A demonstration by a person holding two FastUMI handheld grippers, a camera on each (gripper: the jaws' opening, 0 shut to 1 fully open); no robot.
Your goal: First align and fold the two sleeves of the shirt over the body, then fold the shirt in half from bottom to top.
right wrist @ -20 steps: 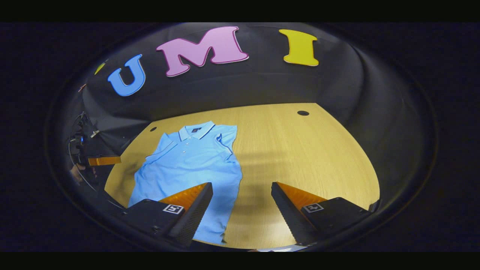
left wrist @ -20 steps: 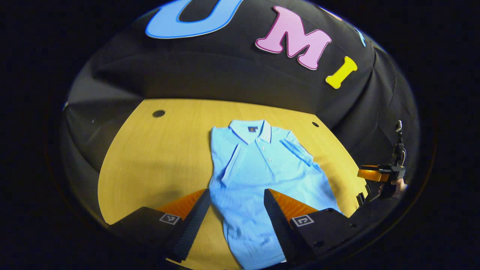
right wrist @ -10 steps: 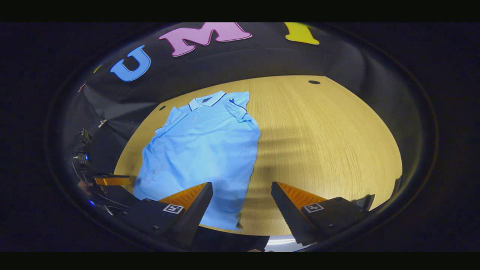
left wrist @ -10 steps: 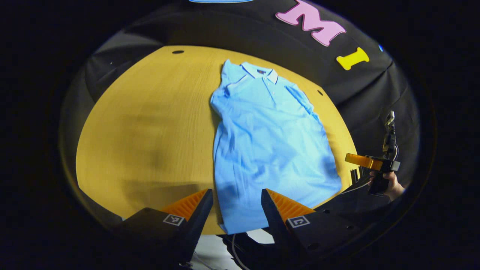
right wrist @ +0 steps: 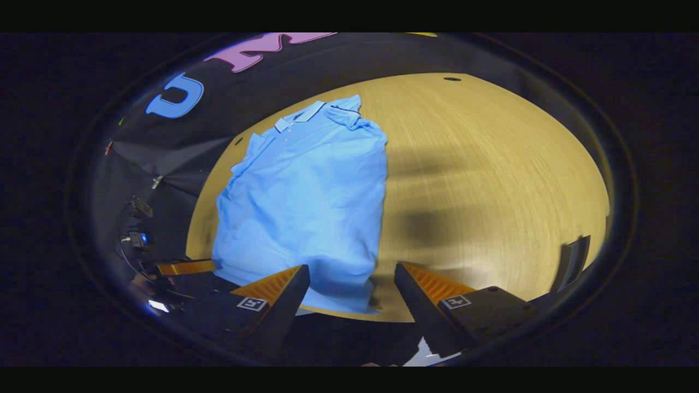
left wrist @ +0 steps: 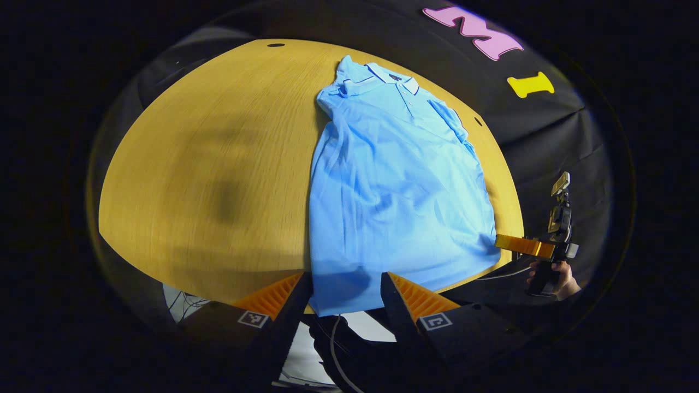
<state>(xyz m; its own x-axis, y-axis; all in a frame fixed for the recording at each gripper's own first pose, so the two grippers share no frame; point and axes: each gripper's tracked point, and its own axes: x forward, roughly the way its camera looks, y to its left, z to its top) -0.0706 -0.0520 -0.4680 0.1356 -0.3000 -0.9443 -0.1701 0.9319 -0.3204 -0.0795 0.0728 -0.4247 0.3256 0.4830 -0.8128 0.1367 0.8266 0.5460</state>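
Note:
A light blue polo shirt (left wrist: 393, 185) lies flat on the wooden table (left wrist: 207, 164), collar far and hem at the near edge. Both short sleeves lie folded in over the body. In the left gripper view, my left gripper (left wrist: 344, 279) is open, its fingers standing either side of the hem's left corner just above the table edge. In the right gripper view, my right gripper (right wrist: 352, 270) is open above the right corner of the shirt (right wrist: 311, 202). Neither holds cloth. The right gripper (left wrist: 510, 243) also appears by the hem, held in a hand (left wrist: 562, 275).
The table (right wrist: 491, 180) has small dark holes near its far corners (left wrist: 276, 45) (right wrist: 452, 79). Below its near edge are cables and a pale floor patch (left wrist: 355, 333). The left gripper (right wrist: 202, 266) sits at the shirt's left hem. Black cloth walls surround the table.
Both grippers have drawn back toward the table's near edge and tilted down. The hem now sits between each pair of fingers. Both stayed open; the shirt has not moved.

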